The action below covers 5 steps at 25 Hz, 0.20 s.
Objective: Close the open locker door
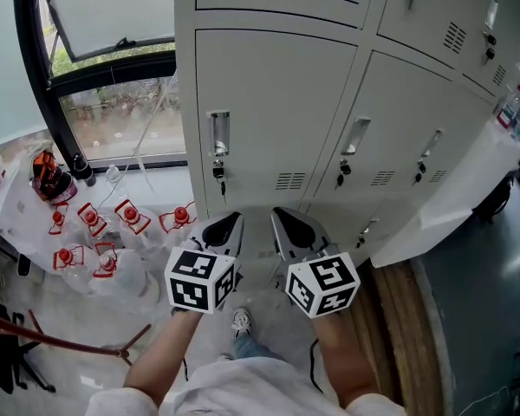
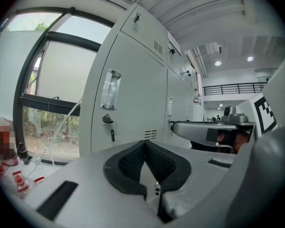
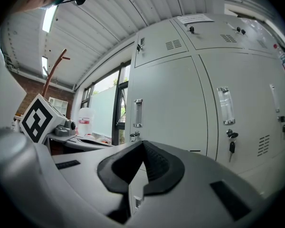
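A person stands in front of a row of grey lockers (image 1: 277, 102) and holds two tools side by side, close to the locker fronts. The left gripper (image 1: 230, 219) has its jaws clenched tight, tip to tip, with nothing between them. The left gripper view shows this too, with the left gripper (image 2: 144, 144) pointing at a closed locker that has a key (image 2: 112, 134) hanging from its lock. The right gripper (image 1: 282, 215) is just beside the left one. Its jaws are squeezed together as well, and they hold nothing. In the right gripper view, the right gripper (image 3: 142, 144) faces more closed grey doors. The open door (image 1: 451, 198) is off to the right of both tools, well apart from them. It sticks out from the lockers into the room, and no tool touches it. A big window (image 1: 113, 102) is on the left. Under it, clear bottles (image 1: 91, 219) with red caps lie on the floor. One shoe (image 1: 241, 321) of the person shows below the tools.
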Tool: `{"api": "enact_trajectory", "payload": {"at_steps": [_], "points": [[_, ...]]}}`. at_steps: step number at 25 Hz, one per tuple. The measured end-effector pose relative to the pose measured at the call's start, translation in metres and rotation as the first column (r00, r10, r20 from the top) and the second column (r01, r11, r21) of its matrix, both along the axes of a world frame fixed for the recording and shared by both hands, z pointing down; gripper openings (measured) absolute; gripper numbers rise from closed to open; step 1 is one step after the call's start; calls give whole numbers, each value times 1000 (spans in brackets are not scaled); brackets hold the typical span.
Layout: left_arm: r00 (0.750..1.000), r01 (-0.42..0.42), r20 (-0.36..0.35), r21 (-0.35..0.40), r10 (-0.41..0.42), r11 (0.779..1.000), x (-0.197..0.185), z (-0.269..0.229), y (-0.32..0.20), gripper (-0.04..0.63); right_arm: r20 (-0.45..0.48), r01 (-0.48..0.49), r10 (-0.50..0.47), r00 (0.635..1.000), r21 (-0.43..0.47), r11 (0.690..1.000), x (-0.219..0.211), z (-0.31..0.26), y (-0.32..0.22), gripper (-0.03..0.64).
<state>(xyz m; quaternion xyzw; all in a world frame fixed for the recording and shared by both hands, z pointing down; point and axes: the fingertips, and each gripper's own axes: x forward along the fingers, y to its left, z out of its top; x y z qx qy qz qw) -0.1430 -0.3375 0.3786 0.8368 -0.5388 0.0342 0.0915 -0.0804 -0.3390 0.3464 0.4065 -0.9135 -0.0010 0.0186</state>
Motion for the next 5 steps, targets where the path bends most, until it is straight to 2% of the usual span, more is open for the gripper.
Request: {"api": "enact_trajectory", "payload": {"at_steps": [5], "points": [[1000,-2,0,0,2,1000,2,-1,-1,6,-2,-1,1,1000,-1,1000,2,1,-1,5]]}}
